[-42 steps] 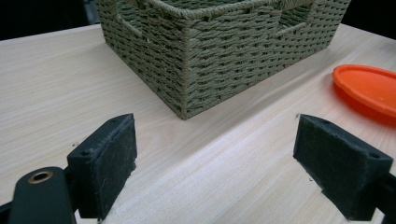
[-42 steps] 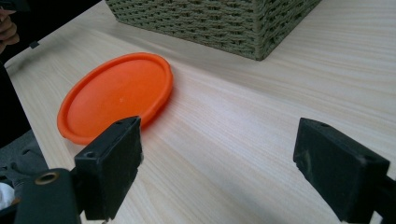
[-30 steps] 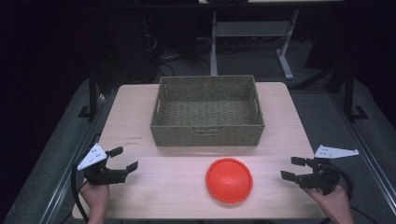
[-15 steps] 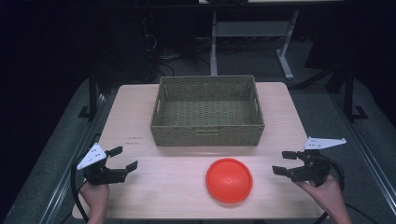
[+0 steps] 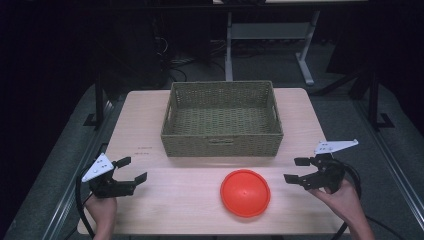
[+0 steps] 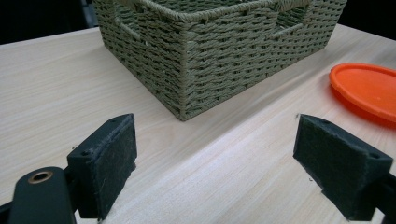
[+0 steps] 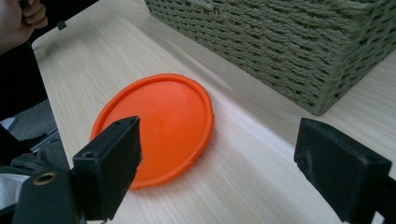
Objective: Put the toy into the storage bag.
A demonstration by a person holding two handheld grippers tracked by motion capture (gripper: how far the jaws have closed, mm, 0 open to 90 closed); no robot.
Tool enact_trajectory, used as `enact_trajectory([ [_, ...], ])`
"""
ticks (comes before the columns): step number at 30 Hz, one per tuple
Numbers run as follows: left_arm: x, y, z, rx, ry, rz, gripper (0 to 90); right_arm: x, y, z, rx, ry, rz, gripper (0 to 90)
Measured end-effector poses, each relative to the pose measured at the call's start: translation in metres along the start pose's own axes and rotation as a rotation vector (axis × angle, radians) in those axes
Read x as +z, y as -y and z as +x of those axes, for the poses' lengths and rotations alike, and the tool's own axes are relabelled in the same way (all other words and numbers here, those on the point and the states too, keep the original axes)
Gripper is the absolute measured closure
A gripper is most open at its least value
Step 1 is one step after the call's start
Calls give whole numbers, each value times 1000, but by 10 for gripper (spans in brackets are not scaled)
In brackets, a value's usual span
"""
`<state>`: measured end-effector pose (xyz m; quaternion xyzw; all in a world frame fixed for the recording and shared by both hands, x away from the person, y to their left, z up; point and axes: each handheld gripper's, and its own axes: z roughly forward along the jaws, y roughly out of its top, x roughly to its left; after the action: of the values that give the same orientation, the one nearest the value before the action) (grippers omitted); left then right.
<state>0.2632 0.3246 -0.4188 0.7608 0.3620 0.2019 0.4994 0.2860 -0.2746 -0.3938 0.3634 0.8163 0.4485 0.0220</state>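
Overhead plus two low close-ups — shared basket (image 5: 222,119)

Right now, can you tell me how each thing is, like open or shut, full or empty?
Wicker basket: upright, empty.
Orange disc: lying flat on the table, apart from the basket, nothing touching it.
Left gripper: jaws wide open, holding nothing.
Right gripper: jaws wide open, holding nothing, pointed at the disc.

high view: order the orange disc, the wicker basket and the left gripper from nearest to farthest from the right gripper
From the right gripper:
1. Orange disc, just to its left on the table's near part.
2. Wicker basket, farther back at the table's middle; its near right corner is the closest part.
3. Left gripper, across the table at the near left edge.
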Motion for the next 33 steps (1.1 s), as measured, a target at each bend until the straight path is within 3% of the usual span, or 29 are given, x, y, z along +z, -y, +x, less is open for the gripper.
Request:
enact_trajectory([
  [17, 0, 0, 0, 0, -2, -2, 126, 19, -24, 7, -14, -29, 72, 141],
  [33, 0, 0, 0, -1, -1, -2, 126, 44, -32, 7, 16, -47, 146, 149],
])
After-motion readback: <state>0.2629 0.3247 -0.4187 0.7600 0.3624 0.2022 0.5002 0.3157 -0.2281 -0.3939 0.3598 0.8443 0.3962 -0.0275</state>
